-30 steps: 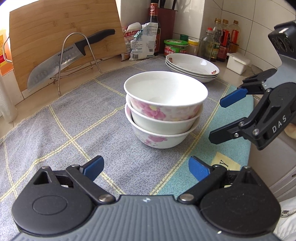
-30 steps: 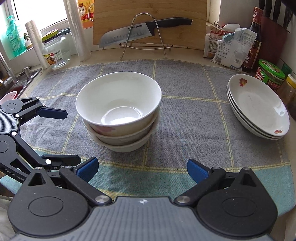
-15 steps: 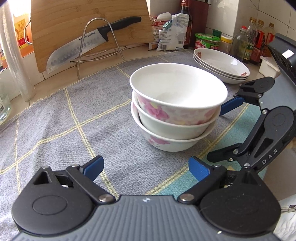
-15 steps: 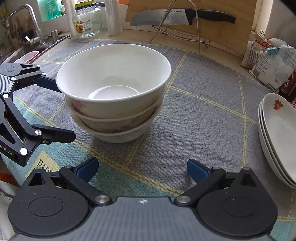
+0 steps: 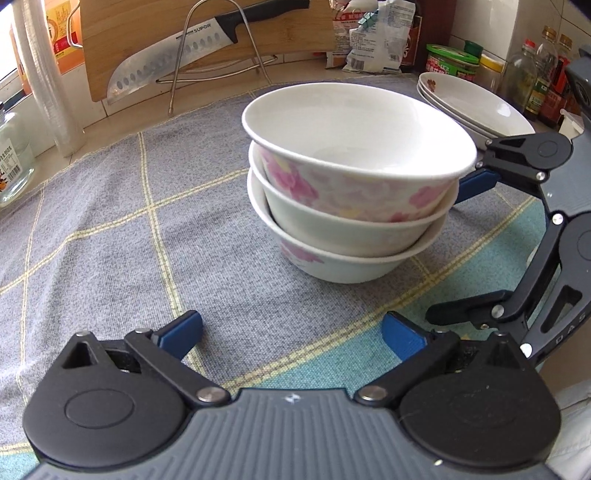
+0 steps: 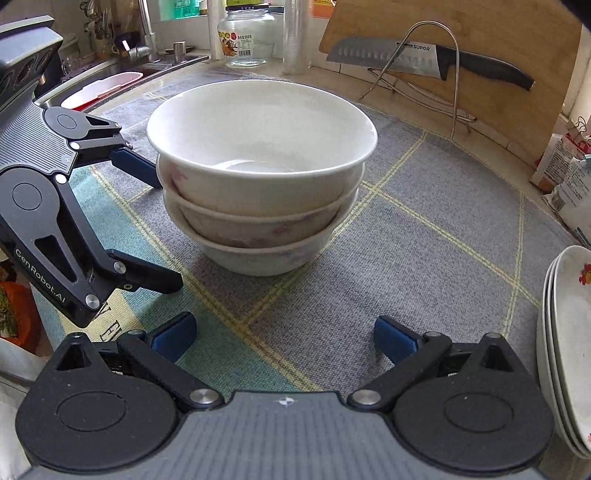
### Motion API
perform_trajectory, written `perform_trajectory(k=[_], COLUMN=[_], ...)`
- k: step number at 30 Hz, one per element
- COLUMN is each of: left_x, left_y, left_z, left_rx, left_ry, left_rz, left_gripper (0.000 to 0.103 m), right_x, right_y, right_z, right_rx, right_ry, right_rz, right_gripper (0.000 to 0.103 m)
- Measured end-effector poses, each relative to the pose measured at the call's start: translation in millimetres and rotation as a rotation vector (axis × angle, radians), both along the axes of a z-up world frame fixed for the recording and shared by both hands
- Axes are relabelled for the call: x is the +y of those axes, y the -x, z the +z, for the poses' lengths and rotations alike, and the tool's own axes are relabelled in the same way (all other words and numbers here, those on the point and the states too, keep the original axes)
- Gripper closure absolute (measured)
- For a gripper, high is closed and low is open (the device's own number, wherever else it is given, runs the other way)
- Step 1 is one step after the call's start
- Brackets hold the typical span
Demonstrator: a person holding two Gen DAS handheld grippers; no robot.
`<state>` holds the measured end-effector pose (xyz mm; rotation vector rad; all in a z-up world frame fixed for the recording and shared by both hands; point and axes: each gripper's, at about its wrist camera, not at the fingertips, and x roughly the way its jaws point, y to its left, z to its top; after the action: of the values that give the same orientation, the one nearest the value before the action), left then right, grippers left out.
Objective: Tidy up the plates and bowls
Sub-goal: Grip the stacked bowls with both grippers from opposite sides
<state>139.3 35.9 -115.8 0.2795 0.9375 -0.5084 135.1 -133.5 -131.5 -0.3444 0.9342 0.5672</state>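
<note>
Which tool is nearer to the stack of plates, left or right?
Right. The right tool has the plates close beside it. The left tool, its jaws just opened wider with nothing between them, is across the bowl stack from the plates.

Glossy ceramic bowls [image 5: 354, 192] on rough woven cloth [image 5: 110, 236]

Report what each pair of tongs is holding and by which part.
Nothing is held. The left tongs and right tongs stand open beside the stacked bowls.

Bowl stack [image 5: 351, 192] on mat [image 5: 129, 229] — plate stack [image 5: 476, 107] behind-right, apart; knife [image 5: 192, 51] on rack [image 5: 221, 62] behind, against cutting board [image 5: 288, 22].
</note>
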Motion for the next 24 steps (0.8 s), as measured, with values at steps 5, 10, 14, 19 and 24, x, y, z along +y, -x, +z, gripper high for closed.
perform_trajectory(k=[5, 10, 14, 19, 24], left_x=[4.9, 7.3, 7.3, 11.8, 15.6], left_y=[-2.7, -6.8, -15.3, -26.6, -39.6], left_z=[-0.6, -0.5, -0.3, 0.1, 3.6], left_rx=[-0.046, -0.08, -0.083, -0.087, -0.105], left_ry=[0.031, 0.058, 0.065, 0.067, 0.048], left_rz=[-0.123, -0.214, -0.302, -0.443, -0.575], left_gripper=[0.0, 0.0, 0.0, 0.001, 0.003], right_x=[-11.2, -11.6, -5.6, 0.7, 10.4], right_y=[8.3, 11.7, 7.4, -1.5, -3.6], right_z=[-3.8, -3.6, -2.8, 0.4, 11.0], right_rx=[-0.06, -0.074, -0.06, -0.014, -0.045], right_ry=[-0.048, -0.051, -0.035, 0.0, 0.04], right_rz=[0.033, 0.029, 0.004, 0.017, 0.09], right_gripper=[0.0, 0.0, 0.0, 0.0, 0.0])
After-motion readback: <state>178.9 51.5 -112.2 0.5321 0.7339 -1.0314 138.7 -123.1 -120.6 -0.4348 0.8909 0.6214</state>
